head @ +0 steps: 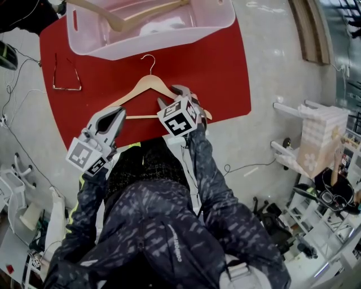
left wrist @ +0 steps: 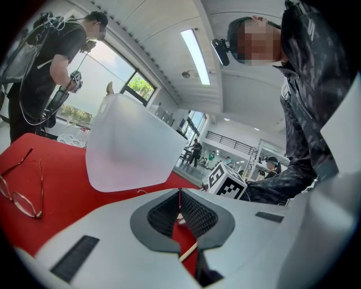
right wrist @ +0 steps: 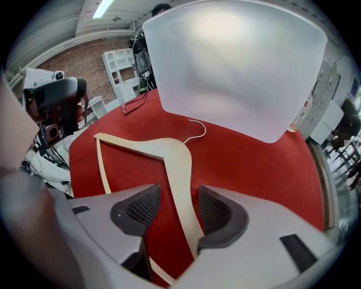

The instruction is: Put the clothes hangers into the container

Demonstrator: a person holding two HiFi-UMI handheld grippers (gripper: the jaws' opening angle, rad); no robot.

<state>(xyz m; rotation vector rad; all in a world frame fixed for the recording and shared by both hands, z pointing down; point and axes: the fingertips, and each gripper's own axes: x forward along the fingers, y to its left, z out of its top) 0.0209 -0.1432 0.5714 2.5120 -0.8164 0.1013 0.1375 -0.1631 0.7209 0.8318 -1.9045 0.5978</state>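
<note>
Just below the container [head: 148, 46], on the red mat [head: 225, 73] that covers the worktop, lies a pale wooden hanger [head: 145, 86]. It is flat, with two sloping arms, a thin straight bar across the bottom, and a slim silvery wire hook that points toward the container. The container is a translucent whitish tub, and a second wooden hanger [head: 128, 17] is already lying inside it. A pair of thin-rimmed glasses [head: 66, 74] rests on the mat below the container's left corner.

The right gripper [head: 174, 96] tilts steeply down over the hanger arm farther from the container's left corner. Its fingers [right wrist: 141, 211] are spread wide, one on each side of that arm. The wood runs up between the dark ridged pads toward the hook and sits nearer the right-hand pad. Neither pad is clamped on it, and the hanger remains flat on the mat.

The left gripper [head: 114, 119] is nearly level, farther from the container than the hanger, with its tip just beside the end of the hanger's other arm. Its fingers [left wrist: 163, 214] are pressed together at the tips with nothing pinched there. Red mat and a sliver of pale wood show through the gap beneath the tips.
</note>
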